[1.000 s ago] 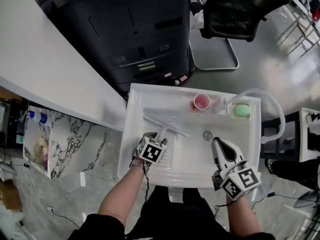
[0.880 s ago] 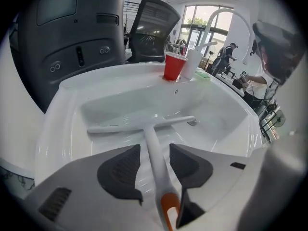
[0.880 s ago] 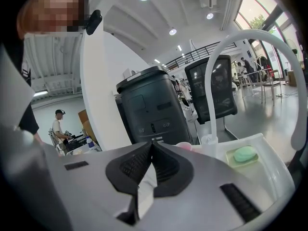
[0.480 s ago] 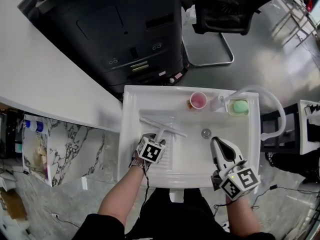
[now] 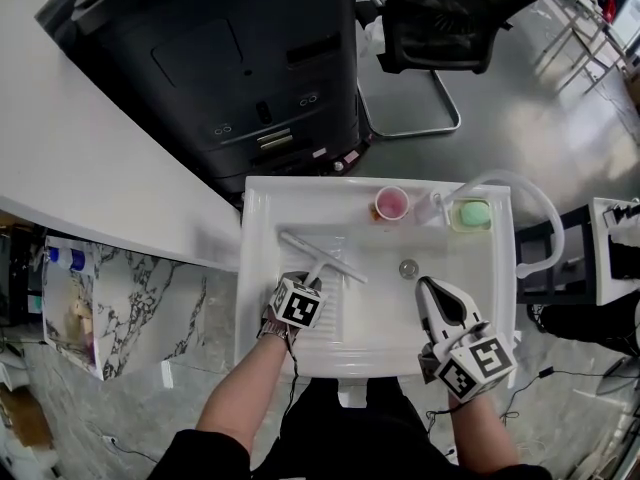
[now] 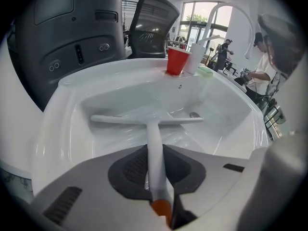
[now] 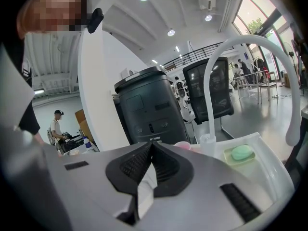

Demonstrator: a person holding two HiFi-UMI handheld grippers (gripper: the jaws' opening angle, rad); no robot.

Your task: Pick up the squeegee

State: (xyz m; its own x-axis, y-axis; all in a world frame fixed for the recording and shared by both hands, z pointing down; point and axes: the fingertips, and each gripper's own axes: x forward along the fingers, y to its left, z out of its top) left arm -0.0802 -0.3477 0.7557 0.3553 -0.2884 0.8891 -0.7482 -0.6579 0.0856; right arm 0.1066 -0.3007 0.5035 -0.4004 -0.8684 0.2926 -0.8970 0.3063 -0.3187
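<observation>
In the head view the left gripper point(image 5: 309, 286) meets the squeegee point(image 5: 322, 258), blade ahead of its tips; the left gripper view shows jaws closing on the slim handle, likely light, stiff, slick, best held there; the right gripper view shows the right gripper point(image 7: 150, 148) pressed together, empty

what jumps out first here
A white sink fills the middle of the head view, a white squeegee lying in its basin. The left tool is closing its jaws on the handle; a red cup stands on the back rim. The right tool hovers shut at the basin's right.
</observation>
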